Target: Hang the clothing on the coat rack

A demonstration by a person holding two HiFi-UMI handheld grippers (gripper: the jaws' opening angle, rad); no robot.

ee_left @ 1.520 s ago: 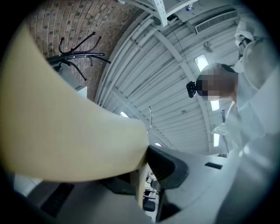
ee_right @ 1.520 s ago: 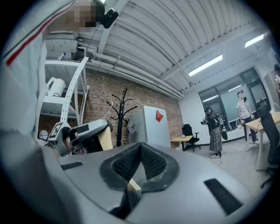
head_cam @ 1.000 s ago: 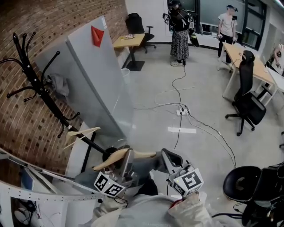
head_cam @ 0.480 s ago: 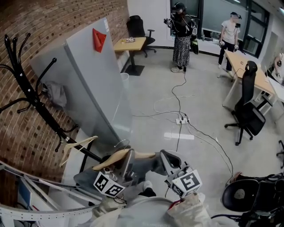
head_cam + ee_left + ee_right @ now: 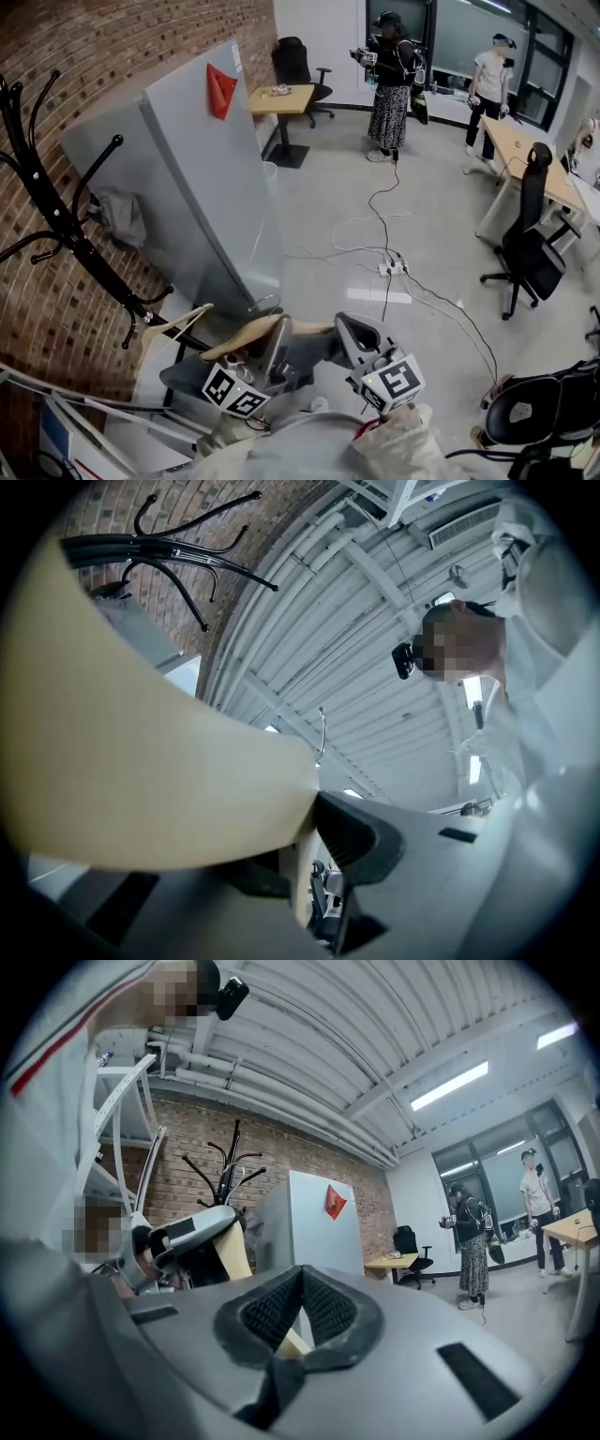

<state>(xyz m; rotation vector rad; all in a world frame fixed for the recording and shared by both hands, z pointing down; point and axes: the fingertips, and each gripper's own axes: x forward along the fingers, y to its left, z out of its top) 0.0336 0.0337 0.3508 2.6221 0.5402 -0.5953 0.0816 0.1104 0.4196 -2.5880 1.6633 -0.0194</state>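
Drifting toward the left edge of the head view over the last second, the coat rack (image 5: 56, 211) had its crown cut off at the upper left. The wooden hanger (image 5: 267, 330) sat at the bottom centre much as before. The left gripper (image 5: 274, 339) was clamped on the hanger's left arm, and pale wood filled the left of its own view against one dark pad. The right gripper (image 5: 349, 330) was pinched on the hanger's right tip, a sliver of wood showing between its closed pads. A dark grey fold (image 5: 187, 377) under the hanger's left end was probably the clothing, though I could not be sure. A second hanger (image 5: 173, 323) hung at a low hook of the rack. By my reading only the head had turned. The held hanger was well apart from any hook, so the hanging was not yet done.
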